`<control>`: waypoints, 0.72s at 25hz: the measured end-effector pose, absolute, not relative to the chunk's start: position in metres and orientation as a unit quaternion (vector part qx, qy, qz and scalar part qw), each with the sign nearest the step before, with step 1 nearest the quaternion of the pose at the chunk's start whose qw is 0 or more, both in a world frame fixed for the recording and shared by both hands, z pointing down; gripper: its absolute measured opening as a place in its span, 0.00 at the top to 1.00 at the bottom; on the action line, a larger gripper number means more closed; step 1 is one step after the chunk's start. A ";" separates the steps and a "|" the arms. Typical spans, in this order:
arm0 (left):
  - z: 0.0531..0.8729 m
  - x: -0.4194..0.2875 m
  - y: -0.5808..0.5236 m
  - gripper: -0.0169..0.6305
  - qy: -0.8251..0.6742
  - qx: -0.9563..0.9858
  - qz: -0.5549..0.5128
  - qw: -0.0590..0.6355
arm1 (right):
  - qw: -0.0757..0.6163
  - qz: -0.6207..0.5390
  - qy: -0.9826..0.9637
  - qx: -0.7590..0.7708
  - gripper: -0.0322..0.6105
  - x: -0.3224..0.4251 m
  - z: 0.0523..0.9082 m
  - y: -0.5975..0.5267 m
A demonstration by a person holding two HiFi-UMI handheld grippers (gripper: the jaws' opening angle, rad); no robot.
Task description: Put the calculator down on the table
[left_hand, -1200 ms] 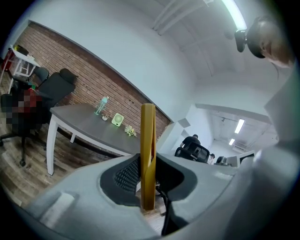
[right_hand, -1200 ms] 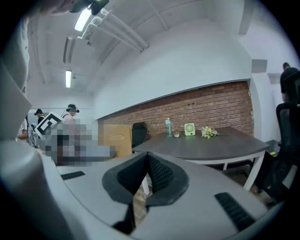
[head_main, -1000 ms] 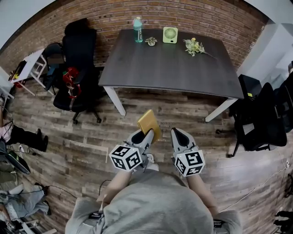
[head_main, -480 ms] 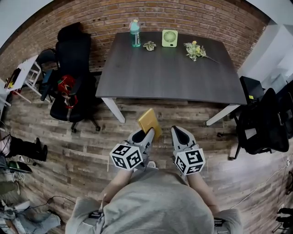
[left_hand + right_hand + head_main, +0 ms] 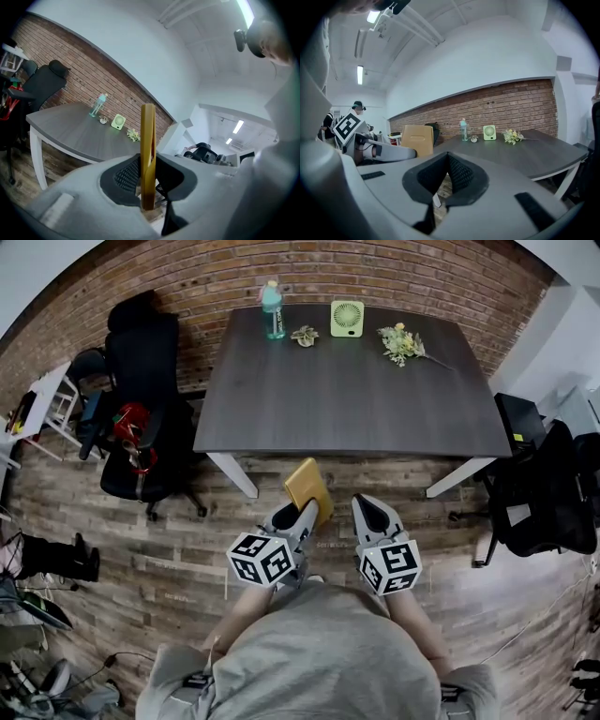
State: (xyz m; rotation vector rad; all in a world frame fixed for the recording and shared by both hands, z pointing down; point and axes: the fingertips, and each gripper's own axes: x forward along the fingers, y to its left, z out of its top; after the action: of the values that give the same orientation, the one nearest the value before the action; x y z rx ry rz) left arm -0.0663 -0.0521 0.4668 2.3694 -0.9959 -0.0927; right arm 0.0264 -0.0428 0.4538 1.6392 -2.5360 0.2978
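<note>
Brick wall at the back, wood-plank floor, and a dark grey surface ahead of the person, who stands on the floor short of its near edge. On the surface, along the far side: a teal bottle, a small green fan and a sprig of flowers. Left gripper: jaws clamped on the lower end of a flat tan slab. I take it to be the calculator, though no keys show on any side in view. It stands upright between the pads, edge-on in the left gripper view, with its free end rising above the jaws. It hangs in the air over the floor, near the surface's front edge but not yet over it. Right gripper: jaws together, nothing between them, held just beside the left one. Judgement on progress: the pick-up is done, the carry is partly done, and placement has not begun. Left to do: bring the calculator over the surface, lower it, lay it there and release.
</note>
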 end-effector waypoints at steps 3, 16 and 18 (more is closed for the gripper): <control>0.469 -0.069 -0.060 0.84 -0.372 0.883 -0.033 0.284 | 0.057 0.100 -0.833 0.541 0.95 0.025 0.456 -0.051; 0.475 -0.069 -0.106 0.84 -0.384 0.877 -0.031 0.287 | 0.066 0.108 -0.828 0.546 0.95 0.034 0.464 -0.077; 0.477 -0.066 -0.115 0.84 -0.384 0.877 -0.031 0.287 | 0.066 0.109 -0.830 0.543 0.95 0.036 0.466 -0.086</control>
State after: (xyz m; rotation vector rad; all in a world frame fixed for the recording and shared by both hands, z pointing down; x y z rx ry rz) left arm -0.0661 -0.1153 0.4775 2.3421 -1.0267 -0.0818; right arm 0.0360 -0.0861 0.4662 1.6373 -2.5029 0.3279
